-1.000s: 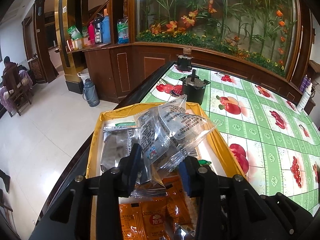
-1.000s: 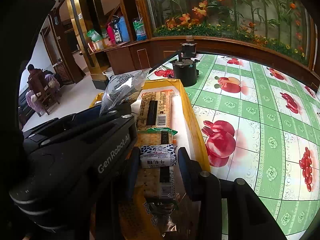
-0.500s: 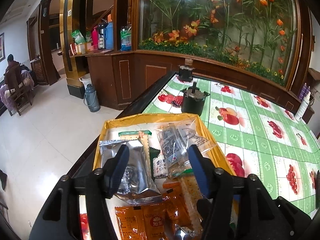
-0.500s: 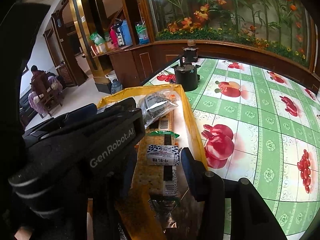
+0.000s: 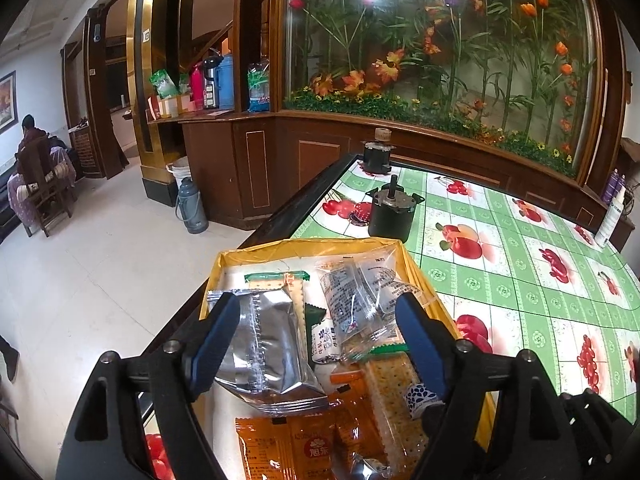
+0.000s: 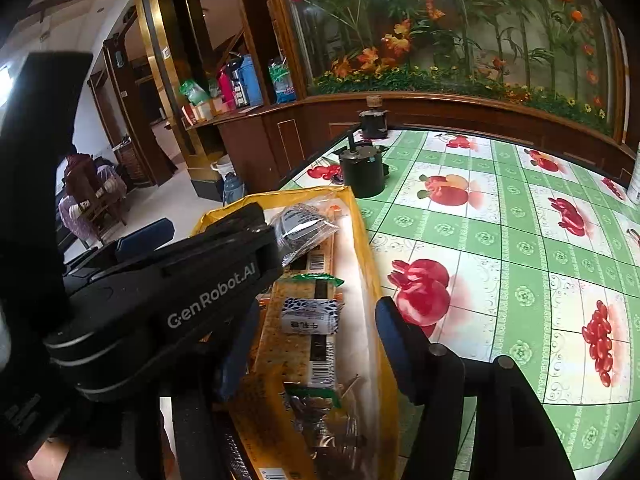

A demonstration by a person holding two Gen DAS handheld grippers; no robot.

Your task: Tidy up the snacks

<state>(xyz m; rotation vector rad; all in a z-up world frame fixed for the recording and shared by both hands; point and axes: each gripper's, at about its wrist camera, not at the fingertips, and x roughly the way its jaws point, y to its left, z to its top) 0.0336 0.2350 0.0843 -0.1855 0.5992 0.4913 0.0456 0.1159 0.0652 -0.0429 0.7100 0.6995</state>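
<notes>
Nearest, both grippers hang over the yellow tray (image 5: 416,276) at the surface's near left edge. The left gripper (image 5: 316,334) has just been opening; its jaws stand spread, grasping nothing, with the silver packet (image 5: 268,344) and the clear packet (image 5: 360,300) lying loose below. The right gripper (image 6: 316,344) has also just been opening and is released; the small white candy (image 6: 310,316) rests between its jaws, unpressed, on the cracker pack (image 6: 308,320). Farther off, a black pot (image 5: 390,212) stands on the green cloth (image 5: 520,280). The placing step looks finished; next comes lifting clear and fetching any remaining snack.
</notes>
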